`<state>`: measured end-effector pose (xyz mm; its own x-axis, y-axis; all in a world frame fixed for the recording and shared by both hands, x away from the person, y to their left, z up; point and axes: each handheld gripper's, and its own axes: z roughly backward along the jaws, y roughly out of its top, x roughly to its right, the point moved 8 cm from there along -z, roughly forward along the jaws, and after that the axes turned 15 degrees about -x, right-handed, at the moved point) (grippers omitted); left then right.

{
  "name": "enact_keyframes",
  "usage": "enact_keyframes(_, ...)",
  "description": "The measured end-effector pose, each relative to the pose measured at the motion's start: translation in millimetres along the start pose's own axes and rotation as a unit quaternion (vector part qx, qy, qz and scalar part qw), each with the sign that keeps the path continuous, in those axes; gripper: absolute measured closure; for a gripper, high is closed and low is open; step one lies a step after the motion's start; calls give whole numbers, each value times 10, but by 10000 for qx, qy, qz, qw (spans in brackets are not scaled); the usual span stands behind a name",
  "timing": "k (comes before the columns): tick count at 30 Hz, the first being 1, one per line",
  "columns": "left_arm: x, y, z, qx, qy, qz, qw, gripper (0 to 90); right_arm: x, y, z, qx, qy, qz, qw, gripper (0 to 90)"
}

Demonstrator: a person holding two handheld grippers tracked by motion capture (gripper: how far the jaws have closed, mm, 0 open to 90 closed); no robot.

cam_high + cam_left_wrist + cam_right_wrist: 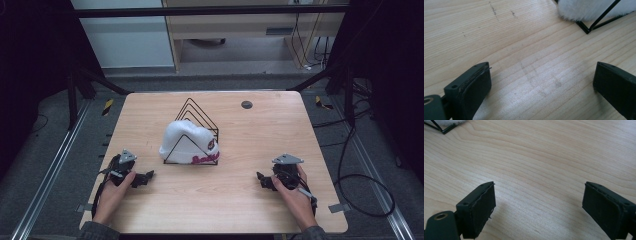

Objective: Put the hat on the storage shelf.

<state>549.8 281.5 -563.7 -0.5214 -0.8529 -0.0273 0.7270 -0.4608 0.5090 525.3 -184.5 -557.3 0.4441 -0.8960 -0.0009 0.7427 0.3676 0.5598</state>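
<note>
Both the left gripper (146, 177) and right gripper (261, 180) gape empty; ahead, the soft, light cap (186, 140) looks easiest pinched at its brim.

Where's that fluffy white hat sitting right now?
In the high view, the white hat sits mid-table in the black wire rack, ahead of and between the left gripper and right gripper.

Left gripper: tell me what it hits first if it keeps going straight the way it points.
Probably the black wire rack with the white cap on it; bare table lies before the open left gripper. Depth is unclear.
</note>
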Motion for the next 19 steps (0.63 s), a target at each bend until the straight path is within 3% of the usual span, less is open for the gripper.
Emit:
enact_keyframes(4,1,0,0,1,-1,1,10000,8,-13,-4,-93,-99,-100,-68,9999,111)
enact_keyframes(15,3,1,-2,14,-8,4,10000,8,-19,10,-106,-116,-161,-249,9995,100)
enact_keyframes(19,2,1,-2,12,-10,1,10000,7,-14,-5,-100,-108,-319,-438,9985,95)
